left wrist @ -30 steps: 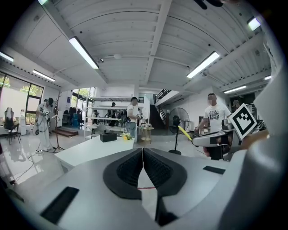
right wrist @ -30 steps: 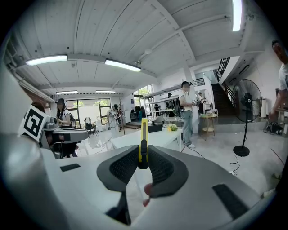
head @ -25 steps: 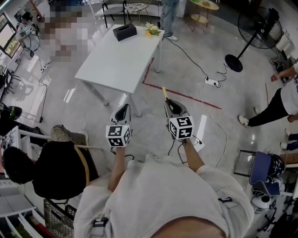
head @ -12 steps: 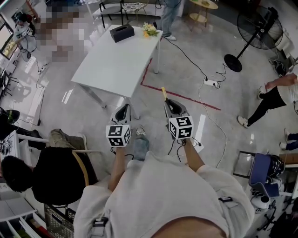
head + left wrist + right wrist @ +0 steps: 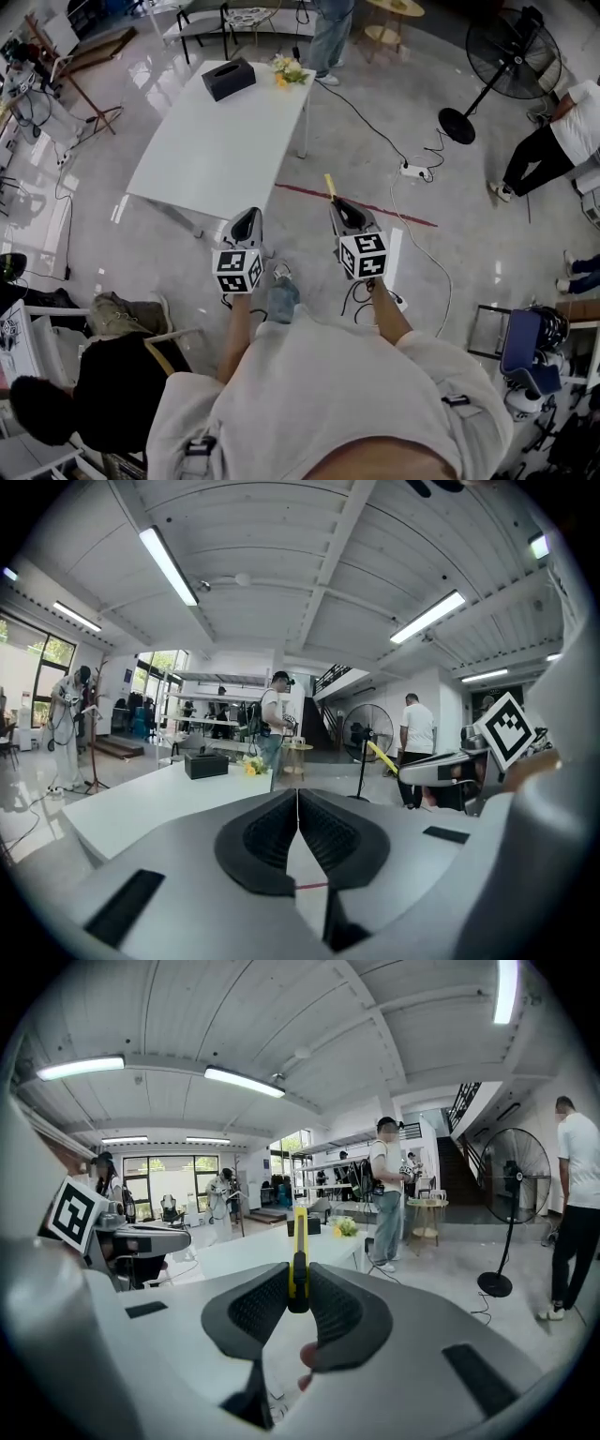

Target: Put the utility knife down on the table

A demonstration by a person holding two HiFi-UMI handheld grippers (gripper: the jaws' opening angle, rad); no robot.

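Before the table (image 5: 211,141) | right tool (image 5: 298,1290) forward, pinching utility knife (image 5: 299,1246) | left tool (image 5: 297,825) pressed together

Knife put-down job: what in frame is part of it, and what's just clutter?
In the job: utility knife, clamped in the right gripper; white table.
Lying about: black box and yellow flowers at the table's far end; floor fan; power strip on the floor; left gripper, shut and empty.

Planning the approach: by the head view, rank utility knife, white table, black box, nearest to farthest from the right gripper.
1. utility knife, held by the right gripper
2. white table, ahead, leftward
3. black box, table's far end
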